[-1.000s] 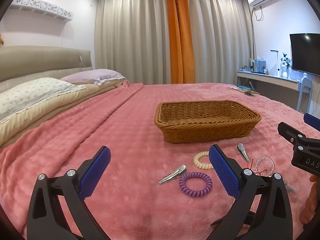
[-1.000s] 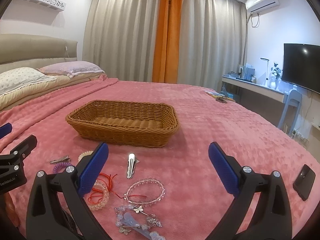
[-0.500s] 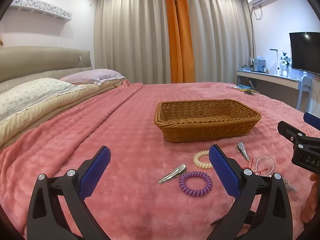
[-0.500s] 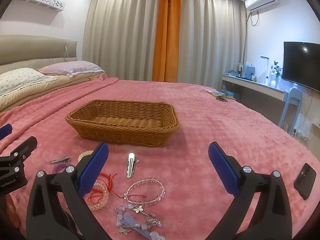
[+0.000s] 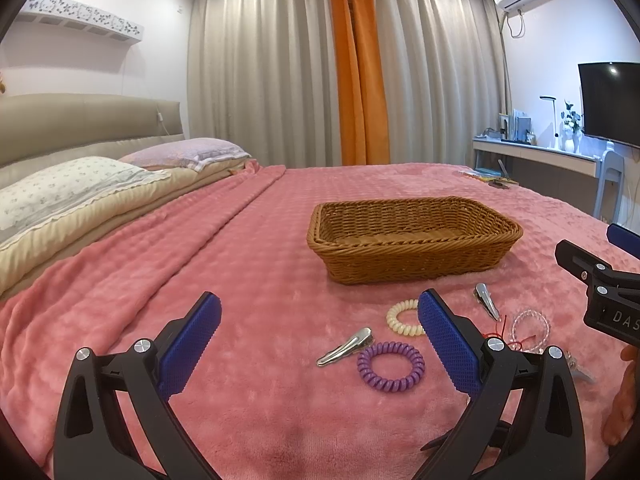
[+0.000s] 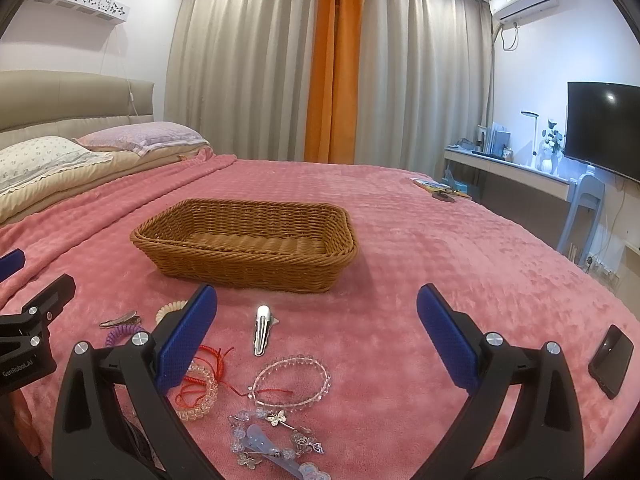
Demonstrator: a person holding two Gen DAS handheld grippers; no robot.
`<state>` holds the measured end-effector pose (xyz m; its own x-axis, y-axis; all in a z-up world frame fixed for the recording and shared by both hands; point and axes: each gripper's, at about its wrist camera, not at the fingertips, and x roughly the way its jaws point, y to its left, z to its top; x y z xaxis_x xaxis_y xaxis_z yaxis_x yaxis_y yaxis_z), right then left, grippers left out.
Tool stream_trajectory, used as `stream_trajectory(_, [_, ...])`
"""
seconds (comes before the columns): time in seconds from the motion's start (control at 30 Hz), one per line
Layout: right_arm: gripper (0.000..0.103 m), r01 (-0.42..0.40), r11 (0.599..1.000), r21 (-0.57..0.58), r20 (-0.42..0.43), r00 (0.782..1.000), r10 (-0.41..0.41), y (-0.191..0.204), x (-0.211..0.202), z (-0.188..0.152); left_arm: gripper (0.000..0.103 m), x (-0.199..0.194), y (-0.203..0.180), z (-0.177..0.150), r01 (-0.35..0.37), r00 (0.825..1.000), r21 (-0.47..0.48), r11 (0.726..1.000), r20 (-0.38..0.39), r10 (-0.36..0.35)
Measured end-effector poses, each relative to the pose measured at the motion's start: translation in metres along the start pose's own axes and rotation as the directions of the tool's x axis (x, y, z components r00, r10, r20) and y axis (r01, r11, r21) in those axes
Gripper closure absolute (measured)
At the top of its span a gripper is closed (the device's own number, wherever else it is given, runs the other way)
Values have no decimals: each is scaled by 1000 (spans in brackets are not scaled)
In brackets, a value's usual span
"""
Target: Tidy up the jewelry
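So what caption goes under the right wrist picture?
Open right gripper above a clear beaded bracelet and silver hair clip, near an empty brown wicker basket on the pink blanket.

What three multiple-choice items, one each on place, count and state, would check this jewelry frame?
1. Where does the purple coil hair tie lie?
A. inside the woven wicker basket
B. on the pink blanket, nearer the camera than the basket
C. on a pillow

2. How many silver metal hair clips lie on the blanket?
A. one
B. two
C. four

3. How is the left gripper?
A. open, empty
B. shut on a bracelet
C. shut on a clip

Answers:
1 B, it rests on the pink blanket short of the woven wicker basket.
2 B, one clip near the tie, another farther right.
3 A, its blue pads stand wide apart with nothing between.
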<state>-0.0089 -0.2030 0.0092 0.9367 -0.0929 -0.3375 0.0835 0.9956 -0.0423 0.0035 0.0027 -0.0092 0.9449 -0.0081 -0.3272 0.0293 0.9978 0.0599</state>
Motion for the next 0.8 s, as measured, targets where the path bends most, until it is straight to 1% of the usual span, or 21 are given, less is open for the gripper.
stream_trajectory(0.4, [8, -2, 1000, 1, -3, 1000, 2, -1, 0, -1, 7, 0, -2, -4, 2, 1000, 10, 1000, 1, -2])
stream_trajectory(0.8, [8, 2, 1000, 2, 1, 1000, -2, -1, -1, -1, 7, 0, -1, -3, 10, 1000, 0, 1000, -7, -10])
